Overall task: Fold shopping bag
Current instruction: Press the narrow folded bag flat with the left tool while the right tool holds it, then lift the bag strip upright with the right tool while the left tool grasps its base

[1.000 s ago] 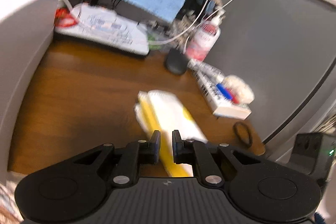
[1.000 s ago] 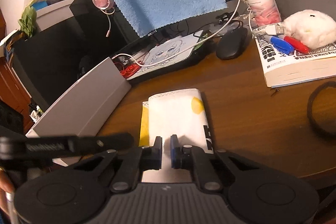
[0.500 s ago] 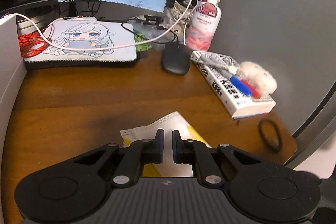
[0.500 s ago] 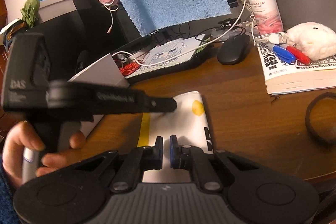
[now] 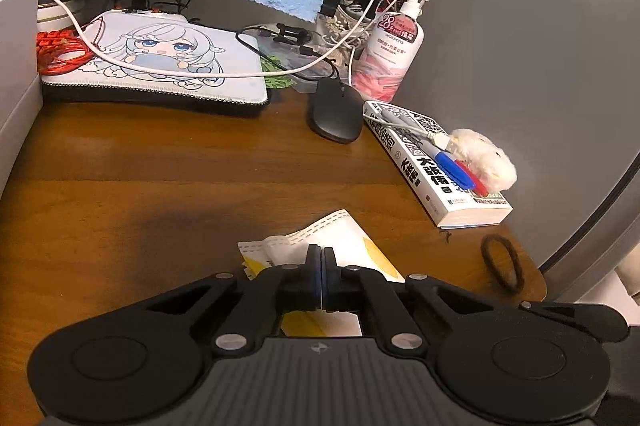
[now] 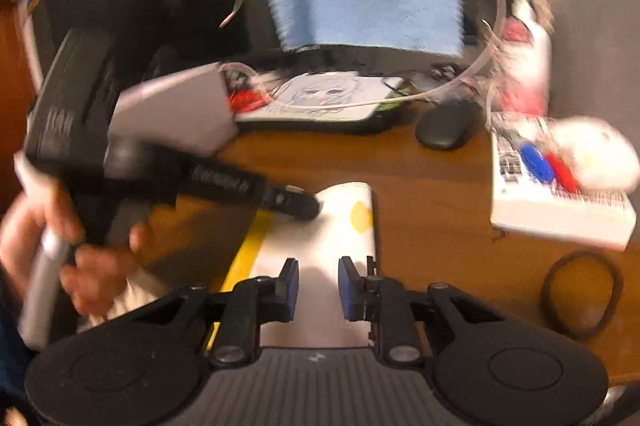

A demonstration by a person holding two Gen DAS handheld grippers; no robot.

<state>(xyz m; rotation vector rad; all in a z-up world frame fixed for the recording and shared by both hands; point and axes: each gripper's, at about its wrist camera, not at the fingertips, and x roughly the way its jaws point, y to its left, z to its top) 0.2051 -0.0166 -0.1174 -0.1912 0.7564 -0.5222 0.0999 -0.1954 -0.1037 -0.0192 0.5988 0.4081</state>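
the shopping bag (image 6: pixel 320 266) lay folded into a narrow white pad with a yellow strip along its left edge and a yellow dot near its far end, flat on the wooden desk (image 5: pixel 160 186). its long axis ran from the near desk edge away toward the printed laptop sleeve (image 5: pixel 160 62), the stitched end farthest out. in the left wrist view the left gripper (image 5: pixel 321 278) had its pads pressed together over the bag's near part; whether fabric was pinched could not be told. the right gripper (image 6: pixel 318 288) hung spread above the bag's near end. right of the bag lay a book (image 5: pixel 436 166) and a hair tie (image 5: pixel 502 262), well apart from it.
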